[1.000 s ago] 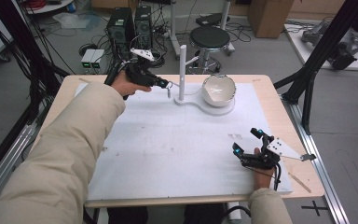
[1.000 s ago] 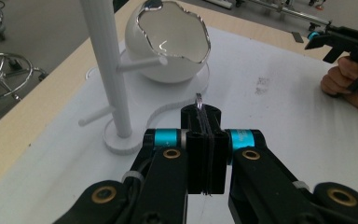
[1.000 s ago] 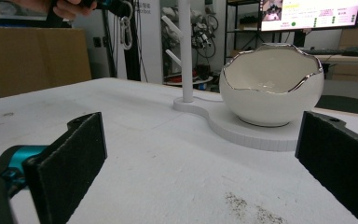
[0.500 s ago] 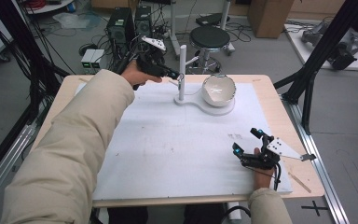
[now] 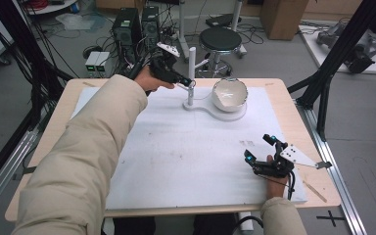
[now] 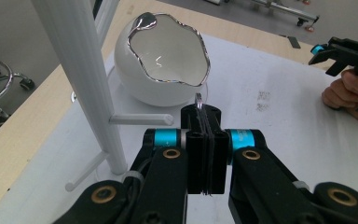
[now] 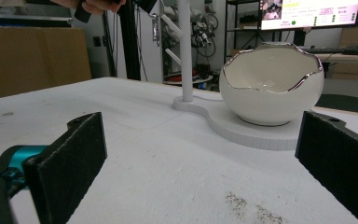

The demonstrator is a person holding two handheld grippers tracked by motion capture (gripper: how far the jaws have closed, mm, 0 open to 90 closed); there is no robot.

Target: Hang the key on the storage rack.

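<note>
Now, left to right across my high view:

Left gripper (image 5: 185, 81): I see its 2 jaws pressed together on a small silver ring (image 6: 199, 99), which pokes up just past the pad tips in the left gripper view. It sits at the far left of the table, beside the stand's pole.

Ring: thin and metallic, pinched on edge between the pads, just above one peg of the stand; I cannot tell whether it touches the peg.

Stand (image 5: 192, 73): a white upright pole with short pegs sticking out sideways, on a flat white base at the far side of the white mat (image 5: 176, 156).

Bowl (image 5: 229, 94): a white eggshell-shaped dish with a jagged silver rim, resting on the round end of the stand's base, just right of the pole, its opening tilted toward me.

Right gripper (image 5: 266, 150): its 2 jaws stand wide apart with nothing between them, low on the mat at the near right, well apart from the bowl.
</note>
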